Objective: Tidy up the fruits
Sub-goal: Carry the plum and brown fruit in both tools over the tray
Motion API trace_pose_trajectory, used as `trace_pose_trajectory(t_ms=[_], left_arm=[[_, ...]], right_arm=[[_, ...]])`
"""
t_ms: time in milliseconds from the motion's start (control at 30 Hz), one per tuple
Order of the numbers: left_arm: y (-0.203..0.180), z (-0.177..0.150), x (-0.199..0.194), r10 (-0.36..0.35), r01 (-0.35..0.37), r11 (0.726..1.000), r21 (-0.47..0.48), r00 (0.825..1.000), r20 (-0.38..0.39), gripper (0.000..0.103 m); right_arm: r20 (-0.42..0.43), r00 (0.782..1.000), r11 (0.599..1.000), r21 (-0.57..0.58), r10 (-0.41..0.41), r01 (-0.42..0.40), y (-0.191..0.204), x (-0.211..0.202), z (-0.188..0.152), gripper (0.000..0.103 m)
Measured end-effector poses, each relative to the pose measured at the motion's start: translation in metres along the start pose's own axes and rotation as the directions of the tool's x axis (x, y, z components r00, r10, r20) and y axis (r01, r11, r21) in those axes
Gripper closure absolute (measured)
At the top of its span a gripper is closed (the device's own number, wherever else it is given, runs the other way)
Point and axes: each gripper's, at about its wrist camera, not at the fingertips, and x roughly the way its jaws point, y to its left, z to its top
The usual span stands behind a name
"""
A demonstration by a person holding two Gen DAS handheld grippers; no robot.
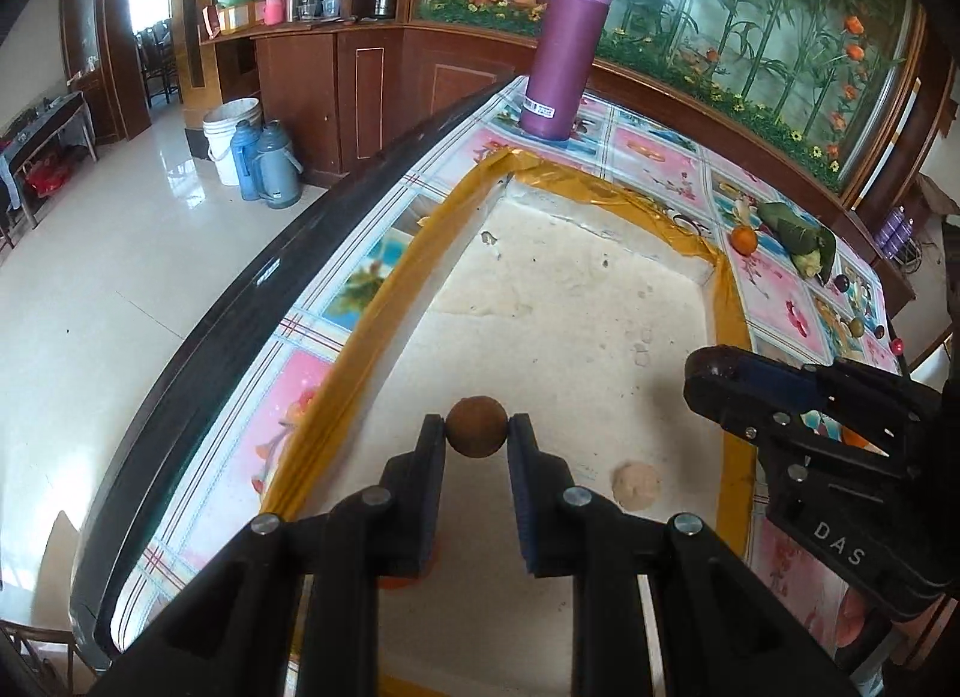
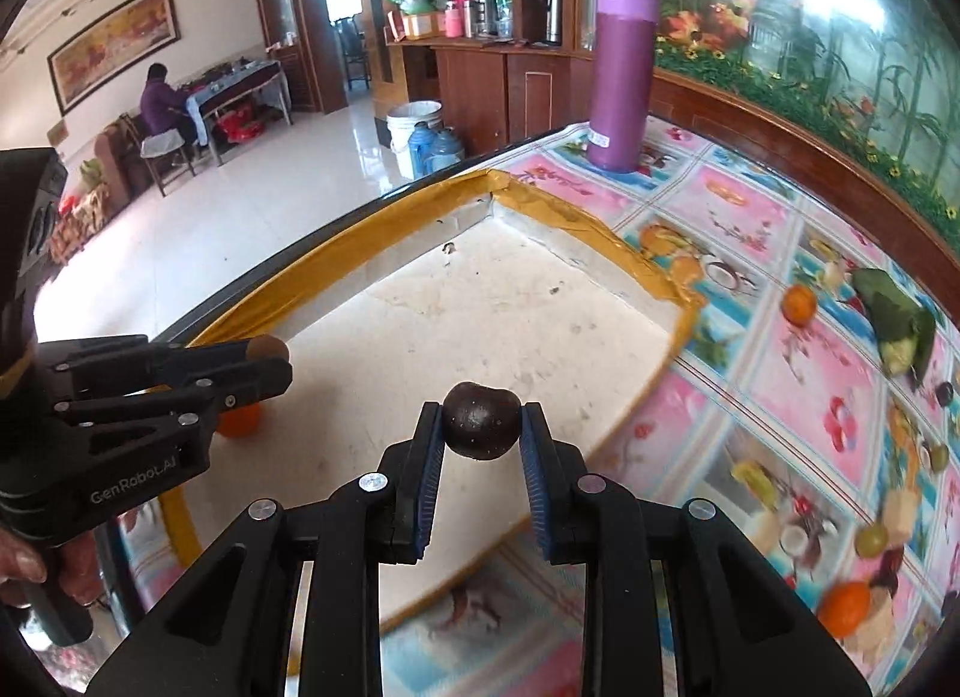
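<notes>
My left gripper (image 1: 477,427) is shut on a small brown round fruit (image 1: 476,427) and holds it over the white tray (image 1: 570,277) with the yellow taped rim. A pale pink fruit (image 1: 636,485) lies in the tray to its right, and an orange fruit (image 2: 240,419) lies under the left gripper (image 2: 267,358). My right gripper (image 2: 481,422) is shut on a dark purple-brown round fruit (image 2: 480,421) above the tray's near right part. The right gripper also shows in the left wrist view (image 1: 708,379), to the right of the tray.
A tall purple bottle (image 1: 567,48) stands beyond the tray's far corner. On the flowered tablecloth (image 2: 780,385) to the right lie an orange (image 2: 799,305), a leaf-wrapped corn cob (image 2: 897,325), another orange (image 2: 846,607), a green fruit (image 2: 871,540) and small dark fruits. The table's dark edge (image 1: 240,289) runs along the left.
</notes>
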Motion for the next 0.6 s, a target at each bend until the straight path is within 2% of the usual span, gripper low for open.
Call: trace_pose_trajectory(t_ms=[233,600], left_arm=[[0.006,0.003,0.015,-0.009,0.01,1.0,0.008,0.999,-0.04,0.079],[0.012,-0.001,0.027,-0.001,-0.001,1.0,-0.018,0.997,-0.081,0.079]], right_arm=[[-0.065,0.998,1.0,0.027,-0.006,0.007,-0.006,0.032,0.005,0.078],[-0.089,0.995,0.999,-0.008,-0.033,0.032,0.0,0.039,0.003,0.077]])
